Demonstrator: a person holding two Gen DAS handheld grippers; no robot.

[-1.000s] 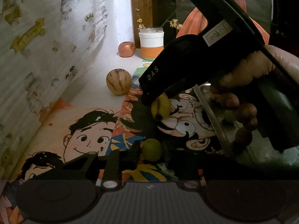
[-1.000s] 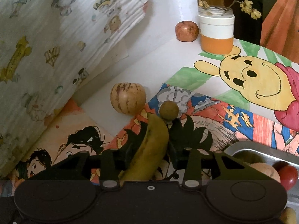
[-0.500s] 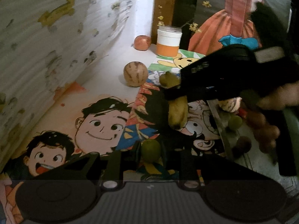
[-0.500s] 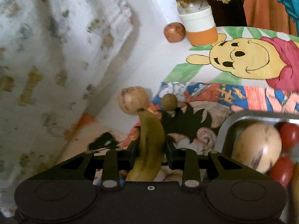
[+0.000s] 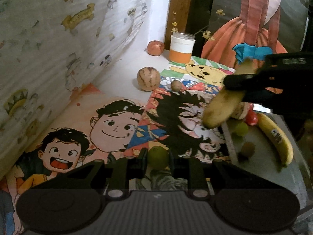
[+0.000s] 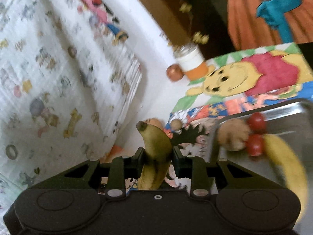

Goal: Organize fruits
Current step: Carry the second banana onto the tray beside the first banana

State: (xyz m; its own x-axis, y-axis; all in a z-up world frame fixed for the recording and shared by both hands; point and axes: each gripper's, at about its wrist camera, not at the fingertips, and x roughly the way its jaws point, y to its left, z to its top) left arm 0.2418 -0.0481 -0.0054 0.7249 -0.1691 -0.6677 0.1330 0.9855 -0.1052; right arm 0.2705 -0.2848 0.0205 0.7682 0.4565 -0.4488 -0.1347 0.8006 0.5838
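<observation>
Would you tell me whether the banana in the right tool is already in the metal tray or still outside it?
Still outside: the right tool holds the banana in the air at the metal tray edge.

A spotted yellow banana (image 6: 156, 156) hangs clamped in mid-air beside the metal tray (image 5: 230, 148). A small green fruit (image 5: 157, 156) sits gripped low over the cartoon mat. Another banana (image 5: 277, 137) lies in the tray.

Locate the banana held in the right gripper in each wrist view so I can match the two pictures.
Left wrist view: the held banana hangs right of centre, clamped in the right gripper, above the near edge of the metal tray.
Right wrist view: held banana bottom centre, upright between the jaws.
Shared landmark: the orange-and-white jar.
</observation>
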